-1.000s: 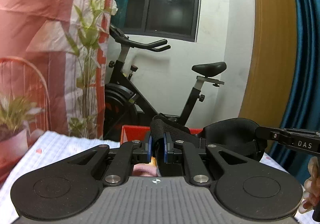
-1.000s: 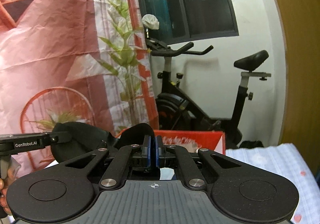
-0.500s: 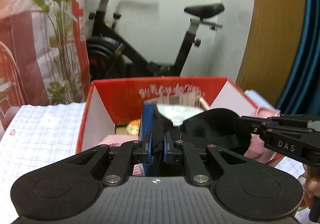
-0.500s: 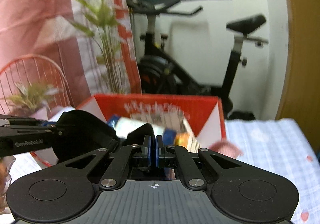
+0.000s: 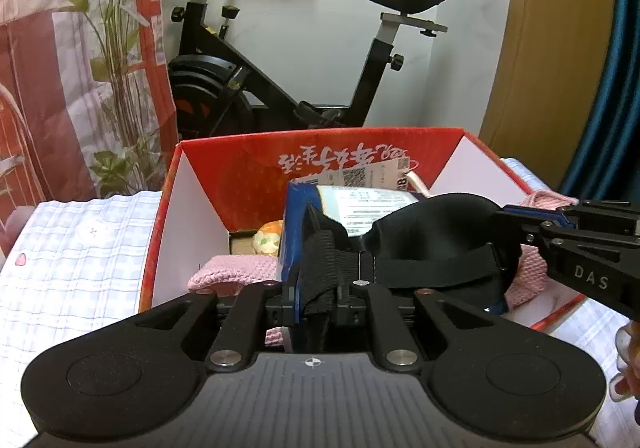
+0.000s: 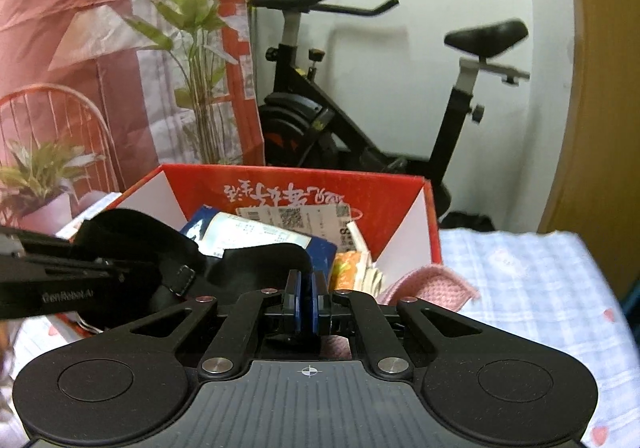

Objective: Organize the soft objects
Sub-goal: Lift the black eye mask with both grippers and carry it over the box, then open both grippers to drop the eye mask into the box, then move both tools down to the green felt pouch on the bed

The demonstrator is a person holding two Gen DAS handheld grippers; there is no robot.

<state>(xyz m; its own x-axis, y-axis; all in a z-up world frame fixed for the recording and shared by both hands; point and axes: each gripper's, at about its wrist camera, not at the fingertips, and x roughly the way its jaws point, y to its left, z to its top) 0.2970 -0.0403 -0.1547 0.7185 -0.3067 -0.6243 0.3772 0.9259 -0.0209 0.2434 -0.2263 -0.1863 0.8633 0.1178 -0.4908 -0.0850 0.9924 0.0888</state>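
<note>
Gripping a black padded eye mask (image 5: 436, 224) with an elastic strap, the two black two-finger grippers hold it stretched between them just above the near edge of a red cardboard box (image 5: 320, 151) with white inner walls. The left gripper (image 5: 314, 300) has its blue-lined jaws pinched almost fully together on the woven black strap (image 5: 320, 268), which bunches up between the pads. The right gripper (image 6: 306, 300) is likewise closed to a narrow slit, clamping the rim of the mask's right-hand cup (image 6: 264, 264). From the left wrist view the right gripper reaches in from the right side, its tips meeting the far edge of the mask; from the right wrist view the left gripper comes in from the left in the same way. Inside the box lie a blue package with a white printed label (image 5: 368, 203), a paper tag with a square code (image 5: 356, 175) leaning on the far wall, a small orange and white soft item (image 5: 266, 240) and a pink knitted cloth (image 5: 236, 272) that spills over the box's right rim. The box sits on a white cloth with pale blue checks (image 5: 72, 260). Beyond it stand a black exercise bike (image 5: 280, 59), a printed backdrop with green plants (image 5: 80, 47) on the left and a wooden panel (image 5: 552, 47) on the right.
</note>
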